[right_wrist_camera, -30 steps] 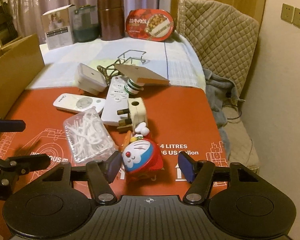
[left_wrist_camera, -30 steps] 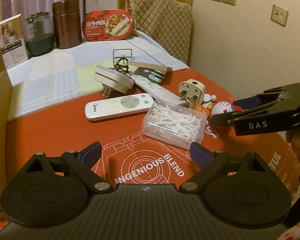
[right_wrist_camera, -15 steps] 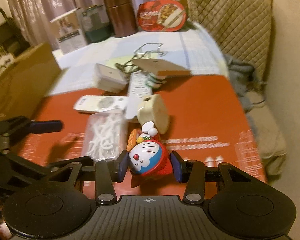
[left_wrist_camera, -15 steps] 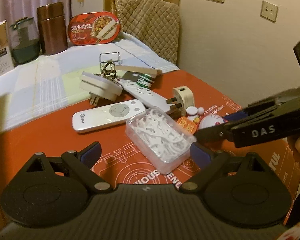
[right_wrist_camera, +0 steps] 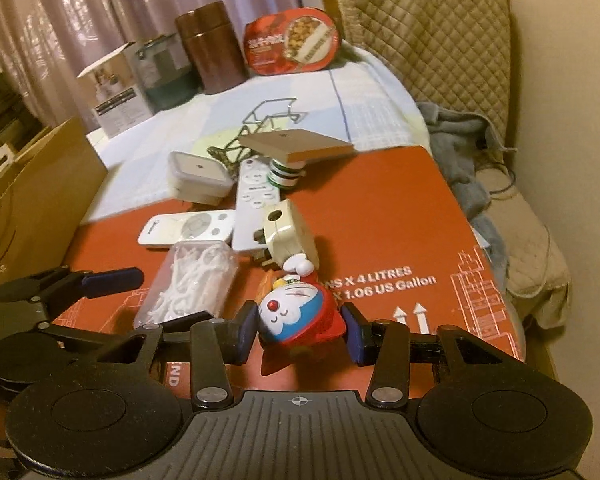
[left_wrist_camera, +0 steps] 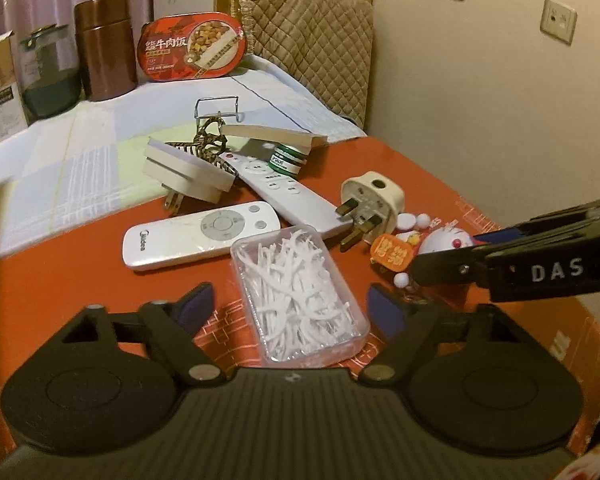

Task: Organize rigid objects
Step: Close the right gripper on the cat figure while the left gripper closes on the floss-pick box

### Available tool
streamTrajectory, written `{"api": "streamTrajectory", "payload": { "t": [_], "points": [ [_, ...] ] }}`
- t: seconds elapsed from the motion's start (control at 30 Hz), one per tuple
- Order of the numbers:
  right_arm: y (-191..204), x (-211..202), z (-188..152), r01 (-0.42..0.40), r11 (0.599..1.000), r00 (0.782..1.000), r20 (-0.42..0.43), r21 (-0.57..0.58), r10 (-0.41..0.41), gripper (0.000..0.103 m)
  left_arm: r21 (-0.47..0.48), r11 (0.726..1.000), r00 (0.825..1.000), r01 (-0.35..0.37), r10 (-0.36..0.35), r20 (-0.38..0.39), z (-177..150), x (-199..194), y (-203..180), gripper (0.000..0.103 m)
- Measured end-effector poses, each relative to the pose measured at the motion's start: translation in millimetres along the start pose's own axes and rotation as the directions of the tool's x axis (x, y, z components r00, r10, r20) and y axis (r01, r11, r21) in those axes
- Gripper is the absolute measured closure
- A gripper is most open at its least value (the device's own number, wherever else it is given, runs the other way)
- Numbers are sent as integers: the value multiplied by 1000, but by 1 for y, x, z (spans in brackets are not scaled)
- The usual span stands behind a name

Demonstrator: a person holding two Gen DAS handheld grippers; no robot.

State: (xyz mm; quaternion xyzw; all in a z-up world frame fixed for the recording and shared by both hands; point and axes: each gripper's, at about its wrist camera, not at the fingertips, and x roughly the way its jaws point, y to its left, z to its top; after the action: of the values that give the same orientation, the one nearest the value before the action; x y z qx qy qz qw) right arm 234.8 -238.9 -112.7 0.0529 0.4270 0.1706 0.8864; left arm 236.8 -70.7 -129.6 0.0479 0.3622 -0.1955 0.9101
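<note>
My right gripper is shut on a blue, white and red Doraemon toy, lifted and tilted; the toy also shows in the left wrist view. My left gripper is open, its fingers either side of a clear box of white floss picks, not touching it. Behind lie a short white remote, a long white remote, a cream three-pin plug, a white adapter and a small green jar under a thin book.
All lie on a red printed sheet over a table. A cardboard box stands at the left. At the back are a brown canister, a dark jar, a red food tray and a wire stand. A quilted chair is at the right.
My right gripper closed on the Doraemon toy and lifted it, tilting it. My left gripper moved forward until the floss pick box sits between its open fingers.
</note>
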Motion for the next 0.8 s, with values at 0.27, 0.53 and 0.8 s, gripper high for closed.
{"api": "streamTrajectory", "payload": {
  "t": [0.27,0.53,0.8],
  "points": [
    [7,-3,-5,-31,999,1000,-3,-29,31,61,25,999,997,-41,43,-62,-17,-21,16,52],
    [34,8,-17,-25,990,1000,-15,-142,23,61,25,997,996,-74,75,-38,-35,-35,22,51],
    [46,17,-21,32,972,999,-11,-232,-35,61,14,997,997,-77,77,-25,-34,-30,23,50]
  ]
}}
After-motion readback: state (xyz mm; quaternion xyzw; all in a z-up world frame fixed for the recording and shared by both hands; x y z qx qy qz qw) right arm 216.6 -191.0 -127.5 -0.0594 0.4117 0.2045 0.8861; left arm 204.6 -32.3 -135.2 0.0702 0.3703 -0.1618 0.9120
